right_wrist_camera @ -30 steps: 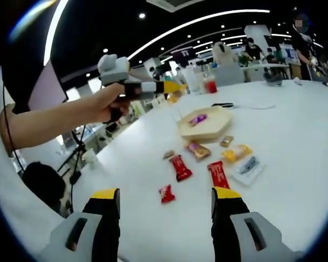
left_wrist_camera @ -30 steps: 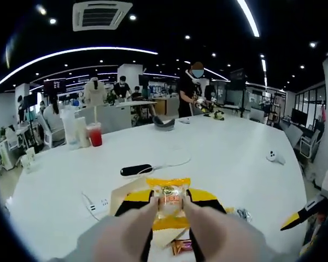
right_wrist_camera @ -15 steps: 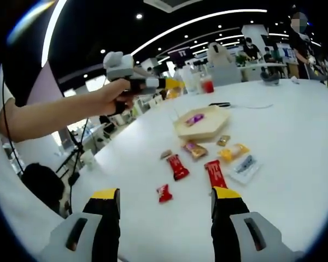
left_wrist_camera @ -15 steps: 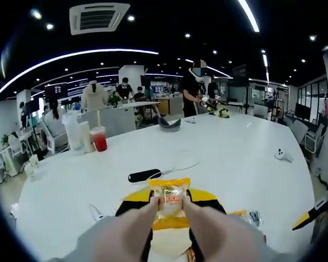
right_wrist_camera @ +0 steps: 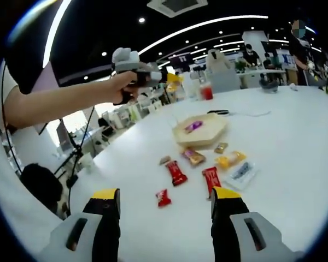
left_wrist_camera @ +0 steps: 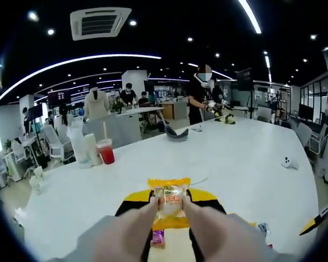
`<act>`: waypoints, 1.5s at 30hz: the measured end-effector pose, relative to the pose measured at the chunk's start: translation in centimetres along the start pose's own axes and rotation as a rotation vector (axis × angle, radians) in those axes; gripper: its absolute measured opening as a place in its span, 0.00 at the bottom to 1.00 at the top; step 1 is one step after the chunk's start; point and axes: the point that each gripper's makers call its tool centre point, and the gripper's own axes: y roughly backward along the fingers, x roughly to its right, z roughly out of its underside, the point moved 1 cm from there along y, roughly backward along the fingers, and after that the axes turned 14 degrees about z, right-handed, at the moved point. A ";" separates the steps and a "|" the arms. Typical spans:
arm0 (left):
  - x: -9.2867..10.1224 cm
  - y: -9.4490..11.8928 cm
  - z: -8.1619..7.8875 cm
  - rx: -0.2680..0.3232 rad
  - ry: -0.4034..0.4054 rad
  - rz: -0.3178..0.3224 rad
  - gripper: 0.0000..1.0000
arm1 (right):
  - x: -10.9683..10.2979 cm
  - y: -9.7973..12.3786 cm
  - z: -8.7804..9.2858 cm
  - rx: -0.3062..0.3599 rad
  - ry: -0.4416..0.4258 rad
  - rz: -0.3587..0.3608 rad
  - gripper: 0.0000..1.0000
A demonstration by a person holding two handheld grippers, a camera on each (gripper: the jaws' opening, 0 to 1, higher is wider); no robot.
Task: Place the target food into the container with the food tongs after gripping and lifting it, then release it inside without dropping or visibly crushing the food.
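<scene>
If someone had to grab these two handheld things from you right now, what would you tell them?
Left tool: shut on the yellow-wrapped snack, held up in the air.
Right tool: open, holding nothing, hovering over the white table.
The wooden tray sits further along the table with one purple-wrapped snack already in it. Several wrapped snacks lie loose on the table beside the tray, among them a red bar.
Done: the yellow-wrapped snack is gripped and lifted.
Left: carry it over the tray, lower it and open the tool gently so it lands inside uncrushed.
</scene>
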 end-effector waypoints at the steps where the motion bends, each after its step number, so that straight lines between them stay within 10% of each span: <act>1: 0.0 -0.1 -0.2 -0.001 -0.003 0.000 0.21 | 0.1 0.0 0.1 -0.002 -0.005 0.003 0.68; 12: -1.8 -1.6 -2.2 0.040 0.023 -0.008 0.27 | 0.9 -0.6 0.0 0.000 -0.037 0.026 0.68; 45: -2.8 2.7 -3.1 0.085 0.042 -0.072 0.29 | 0.8 -0.4 0.1 0.011 -0.049 0.007 0.68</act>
